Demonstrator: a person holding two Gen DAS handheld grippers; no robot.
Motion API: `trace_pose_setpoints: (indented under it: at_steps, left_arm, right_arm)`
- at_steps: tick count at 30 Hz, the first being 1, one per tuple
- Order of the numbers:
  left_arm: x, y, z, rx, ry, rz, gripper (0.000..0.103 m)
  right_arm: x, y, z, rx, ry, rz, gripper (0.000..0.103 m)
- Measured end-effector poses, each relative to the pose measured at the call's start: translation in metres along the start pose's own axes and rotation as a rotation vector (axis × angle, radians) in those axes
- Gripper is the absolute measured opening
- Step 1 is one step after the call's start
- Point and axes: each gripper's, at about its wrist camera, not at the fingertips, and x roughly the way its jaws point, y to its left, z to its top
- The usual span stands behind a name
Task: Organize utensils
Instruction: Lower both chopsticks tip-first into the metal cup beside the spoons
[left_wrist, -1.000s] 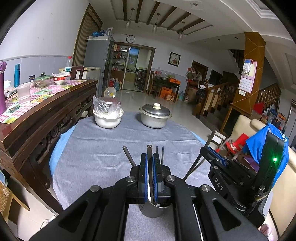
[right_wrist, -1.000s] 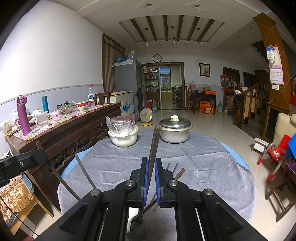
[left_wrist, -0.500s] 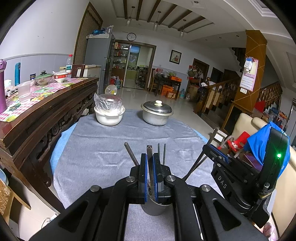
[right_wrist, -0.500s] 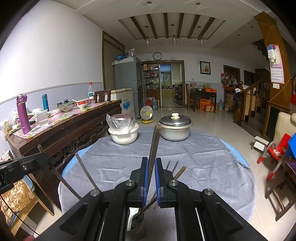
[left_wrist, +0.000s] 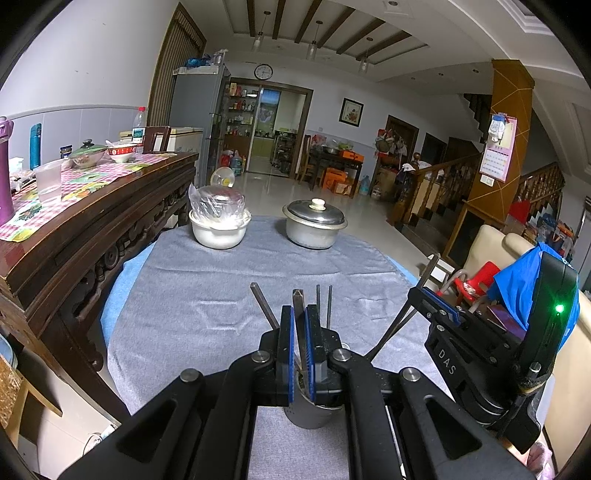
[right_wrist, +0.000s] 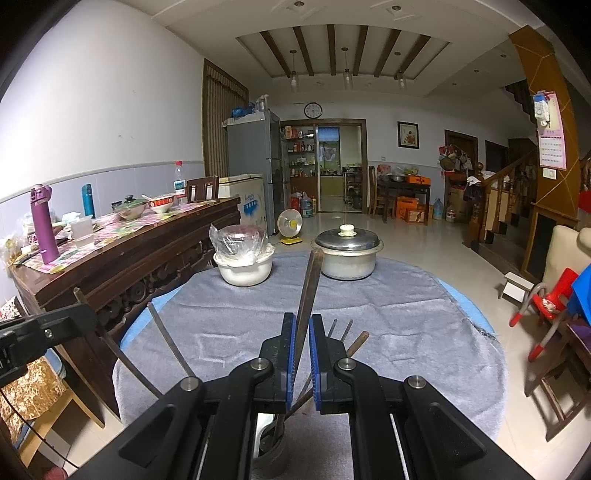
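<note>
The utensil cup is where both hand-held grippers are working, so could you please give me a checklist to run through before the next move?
1. Left hand-held gripper shut on a utensil handle: ok.
2. Right hand-held gripper shut on the long dark handle: ok.
3. Both held pieces reach down into the utensil cup: ok.
4. Cup standing upright on the grey cloth: ok.
5. Held tips seated on the cup's bottom: cannot tell, hidden by the grippers.
6. White bowl and lidded metal pot well clear of the cup: ok.
</note>
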Motion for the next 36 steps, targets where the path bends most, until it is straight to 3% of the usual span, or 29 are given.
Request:
trace_pose_setpoints:
  at_steps: [36]
  left_arm:
    - [-0.001, 0.0072, -0.0042, -0.001, 0.03, 0.0, 0.007]
  right_arm:
    - [0.0015, -0.0011, -0.0004, 0.011, 0.048, 0.007, 0.009]
